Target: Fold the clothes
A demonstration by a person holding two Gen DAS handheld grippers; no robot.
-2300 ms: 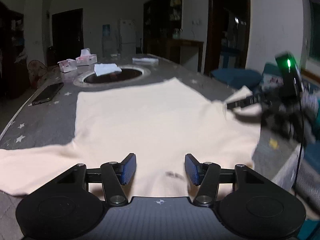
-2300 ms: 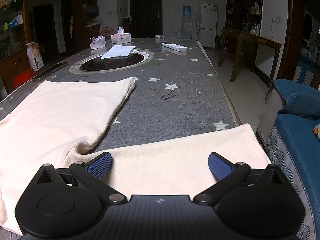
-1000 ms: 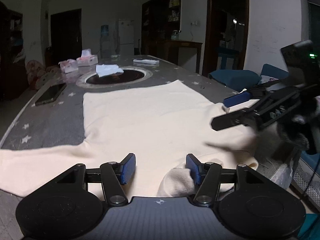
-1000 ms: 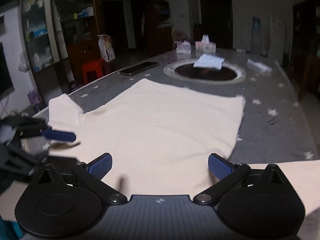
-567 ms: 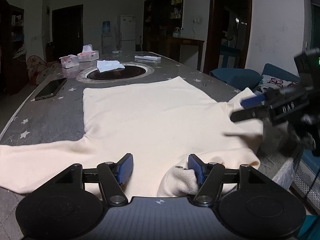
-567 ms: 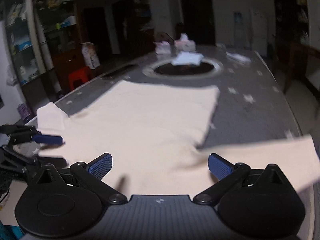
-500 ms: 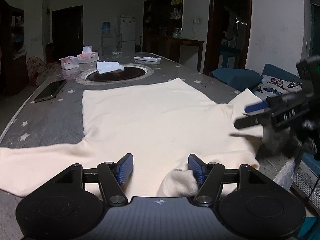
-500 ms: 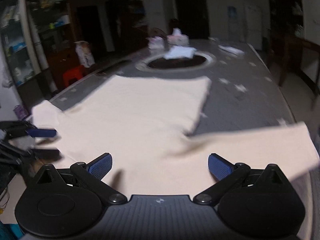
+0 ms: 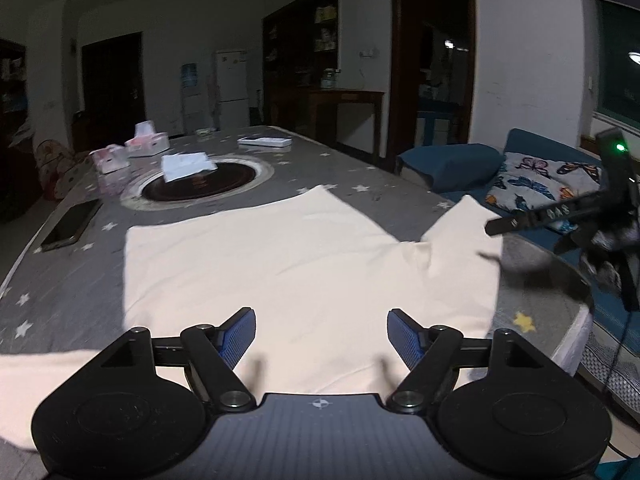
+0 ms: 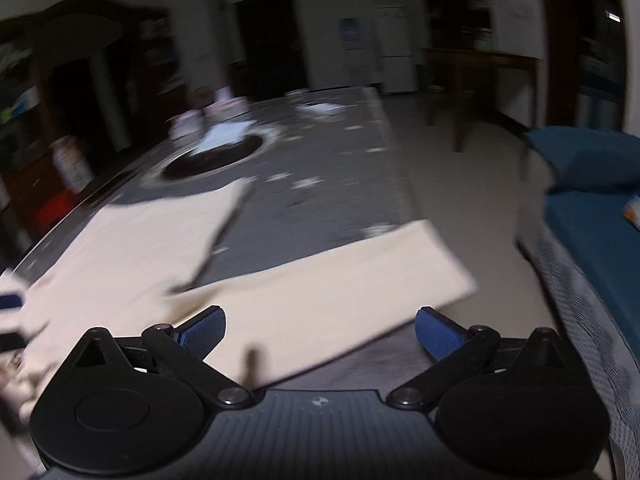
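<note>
A cream long-sleeved shirt (image 9: 288, 264) lies flat on the grey star-patterned table (image 9: 60, 280). My left gripper (image 9: 322, 336) is open and empty, low over the shirt's near edge. The right gripper shows at the far right of the left wrist view (image 9: 520, 222), over the right sleeve's end. In the blurred right wrist view my right gripper (image 10: 318, 330) is open and empty above the right sleeve (image 10: 340, 280), which stretches out to the right along the table edge. The shirt body (image 10: 132, 240) lies to its left.
A round black hotplate (image 9: 200, 184) with a white cloth (image 9: 186, 162) sits mid-table. Tissue boxes (image 9: 146, 142), a phone (image 9: 72, 226) and a flat white box (image 9: 264, 142) lie beyond. A blue sofa (image 9: 560, 168) with a butterfly cushion stands right of the table edge.
My left gripper has opened wider and let the bunched fabric by its right finger drop flat. My right gripper has swung right, from facing the shirt body to over the sleeve.
</note>
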